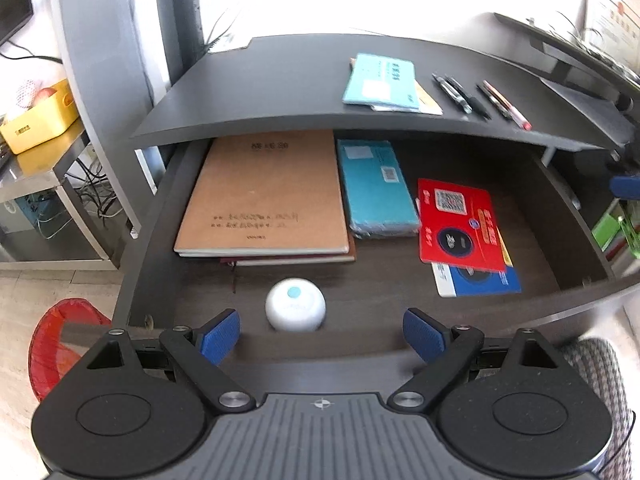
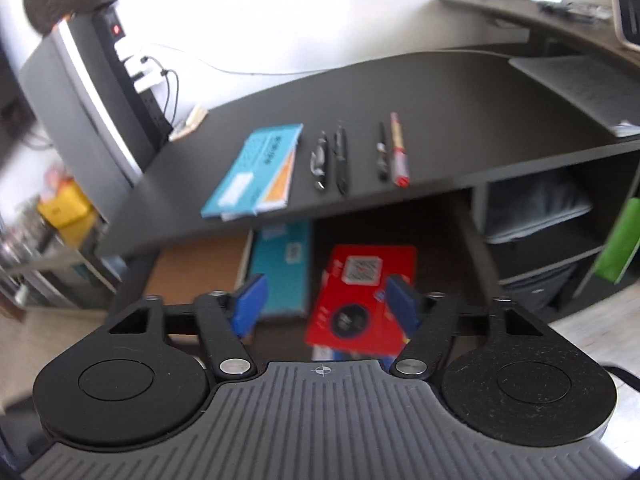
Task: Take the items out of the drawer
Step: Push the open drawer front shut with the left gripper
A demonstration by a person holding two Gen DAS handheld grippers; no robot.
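With both claws spread empty, my left gripper [image 1: 321, 332] hovers at the drawer [image 1: 160, 216] front edge over the white round gadget [image 1: 295, 304] while my right gripper [image 2: 326, 304] faces the red card [image 2: 360, 296], so next I judge I must lower and pinch one.

printing shows on several things, but none of it resolves into readable words. the brown notebook [image 1: 264, 194] in the drawer [image 1: 160, 216] carries a dark title line near its top and two lines of small characters lower down, all too blurred to read. the red card [image 1: 460, 226] bears a qr code and yellow lettering, illegible. the teal booklet [image 1: 380, 80] on the surface [image 1: 280, 80] has vertical characters, also illegible.
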